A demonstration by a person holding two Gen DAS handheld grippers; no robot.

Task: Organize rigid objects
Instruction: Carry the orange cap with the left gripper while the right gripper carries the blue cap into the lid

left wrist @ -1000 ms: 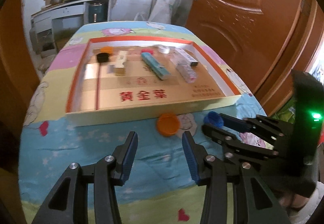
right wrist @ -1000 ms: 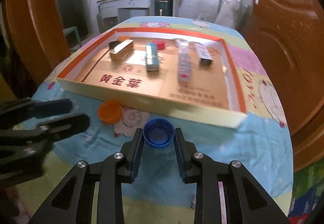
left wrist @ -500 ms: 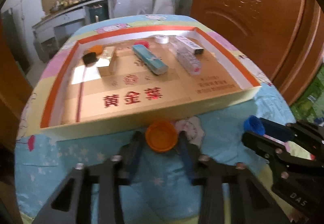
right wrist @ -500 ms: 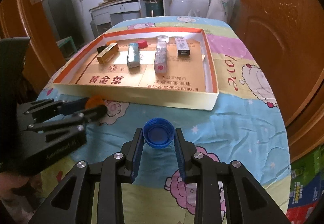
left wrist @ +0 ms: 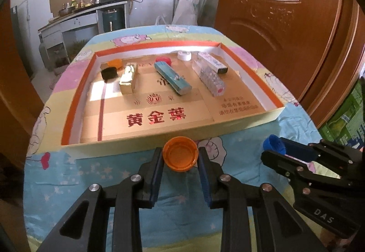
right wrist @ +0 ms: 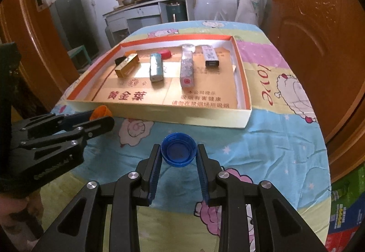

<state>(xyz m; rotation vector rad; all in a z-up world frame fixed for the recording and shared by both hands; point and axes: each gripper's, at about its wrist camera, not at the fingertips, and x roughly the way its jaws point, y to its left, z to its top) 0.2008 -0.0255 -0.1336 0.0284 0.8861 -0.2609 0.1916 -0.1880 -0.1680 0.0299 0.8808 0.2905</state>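
Note:
My left gripper [left wrist: 180,156] is shut on an orange bottle cap [left wrist: 180,153] and holds it above the tablecloth, just in front of the cardboard tray's near wall [left wrist: 173,138]. My right gripper [right wrist: 178,153] is shut on a blue bottle cap [right wrist: 178,153], lifted over the cloth right of the left gripper. The blue cap also shows in the left wrist view [left wrist: 273,144], the orange cap in the right wrist view [right wrist: 101,111]. The tray [right wrist: 159,111] holds a gold box [left wrist: 129,78], a teal box [left wrist: 172,77], a clear patterned box [left wrist: 211,77] and a white box [left wrist: 212,62].
At the tray's back lie a black cap [left wrist: 109,73], an orange cap [left wrist: 115,63], a red cap [left wrist: 163,60] and a white cap [left wrist: 184,55]. A wooden door [left wrist: 285,12] stands right of the table. A kitchen counter [left wrist: 86,17] is behind.
My left gripper moved forward, closed on the orange cap and lifted it. My right gripper kept hold of the blue cap and rose and drew back from the tray.

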